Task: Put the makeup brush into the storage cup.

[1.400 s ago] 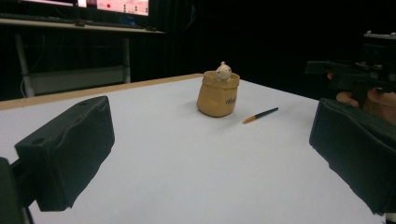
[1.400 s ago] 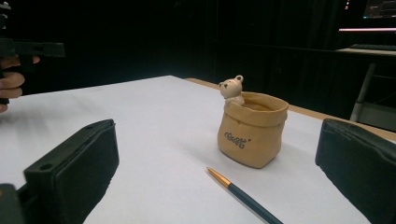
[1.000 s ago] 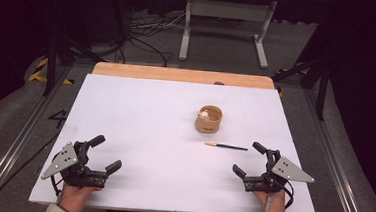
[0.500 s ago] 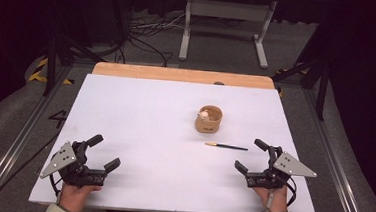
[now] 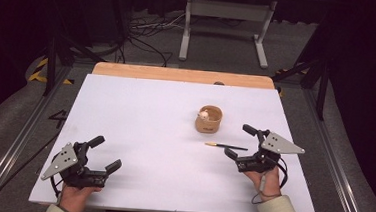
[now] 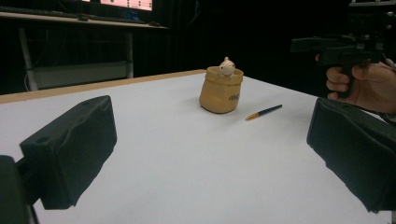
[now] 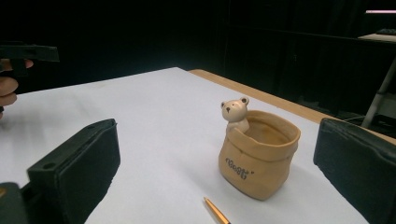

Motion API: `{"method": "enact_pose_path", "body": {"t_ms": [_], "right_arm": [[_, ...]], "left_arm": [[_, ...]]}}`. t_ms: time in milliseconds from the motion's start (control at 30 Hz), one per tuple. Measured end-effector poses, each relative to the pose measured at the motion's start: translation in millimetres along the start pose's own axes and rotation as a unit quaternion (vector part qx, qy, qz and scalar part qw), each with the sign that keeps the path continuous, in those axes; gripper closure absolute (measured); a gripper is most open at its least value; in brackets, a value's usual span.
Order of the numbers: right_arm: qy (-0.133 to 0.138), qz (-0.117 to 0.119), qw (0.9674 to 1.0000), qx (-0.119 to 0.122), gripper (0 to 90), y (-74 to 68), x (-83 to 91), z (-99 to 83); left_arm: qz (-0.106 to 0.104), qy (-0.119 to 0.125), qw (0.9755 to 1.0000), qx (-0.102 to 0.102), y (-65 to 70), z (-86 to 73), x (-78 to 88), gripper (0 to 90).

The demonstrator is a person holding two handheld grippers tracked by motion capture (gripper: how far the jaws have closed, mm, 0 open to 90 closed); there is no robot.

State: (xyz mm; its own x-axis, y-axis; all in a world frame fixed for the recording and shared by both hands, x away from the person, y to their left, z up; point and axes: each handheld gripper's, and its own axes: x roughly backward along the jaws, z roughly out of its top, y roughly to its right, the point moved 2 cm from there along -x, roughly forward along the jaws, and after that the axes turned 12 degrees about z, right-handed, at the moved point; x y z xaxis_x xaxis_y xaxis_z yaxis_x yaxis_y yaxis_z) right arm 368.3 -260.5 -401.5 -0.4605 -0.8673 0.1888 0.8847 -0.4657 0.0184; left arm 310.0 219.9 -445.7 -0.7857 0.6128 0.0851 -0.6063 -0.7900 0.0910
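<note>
A tan sack-shaped pot (image 5: pixel 208 120) with a small bear figure at its rim stands right of the table's middle. A thin pen (image 5: pixel 226 147) with an orange tip lies just in front of it. My right gripper (image 5: pixel 239 140) is open, with its jaws either side of the pen's dark end and nothing held. In the right gripper view the pot (image 7: pixel 258 156) stands close ahead between the wide jaws, with the pen tip (image 7: pixel 216 211) below it. My left gripper (image 5: pixel 105 153) is open near the front left edge. From there the pot (image 6: pixel 221 90) and the pen (image 6: pixel 264 112) lie far ahead.
The white table top (image 5: pixel 140 117) has a wooden strip (image 5: pixel 178 75) along its far edge. Behind the table stand a metal frame (image 5: pixel 224 18) and cables on the floor. The other hand's gripper (image 6: pixel 343 46) appears at the upper right of the left gripper view.
My right gripper has moved forward and a little left, up to the pen. The left gripper has stayed in place. Both remain open.
</note>
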Motion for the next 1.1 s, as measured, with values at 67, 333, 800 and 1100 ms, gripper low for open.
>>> {"method": "enact_pose_path", "body": {"t_ms": [67,333,800,1100], "right_arm": [[-0.008,0.000,1.0000,0.000,1.1,2.9,-2.8,3.2],[-0.063,-0.012,0.9979,0.002,1.9,17.1,-7.9,5.0],[-0.231,-0.006,0.9729,0.002,11.3,40.8,-22.2,32.7],[-0.316,0.013,0.9487,-0.004,16.0,54.6,-34.7,39.5]], "left_arm": [[0.000,0.001,1.0000,-0.002,-0.3,0.4,0.2,2.1],[0.000,0.002,1.0000,-0.003,0.5,0.9,0.7,2.6],[-0.003,-0.001,1.0000,0.000,-0.2,0.7,0.5,2.8],[-0.007,-0.001,1.0000,0.006,0.6,0.3,-0.4,2.9]]}}
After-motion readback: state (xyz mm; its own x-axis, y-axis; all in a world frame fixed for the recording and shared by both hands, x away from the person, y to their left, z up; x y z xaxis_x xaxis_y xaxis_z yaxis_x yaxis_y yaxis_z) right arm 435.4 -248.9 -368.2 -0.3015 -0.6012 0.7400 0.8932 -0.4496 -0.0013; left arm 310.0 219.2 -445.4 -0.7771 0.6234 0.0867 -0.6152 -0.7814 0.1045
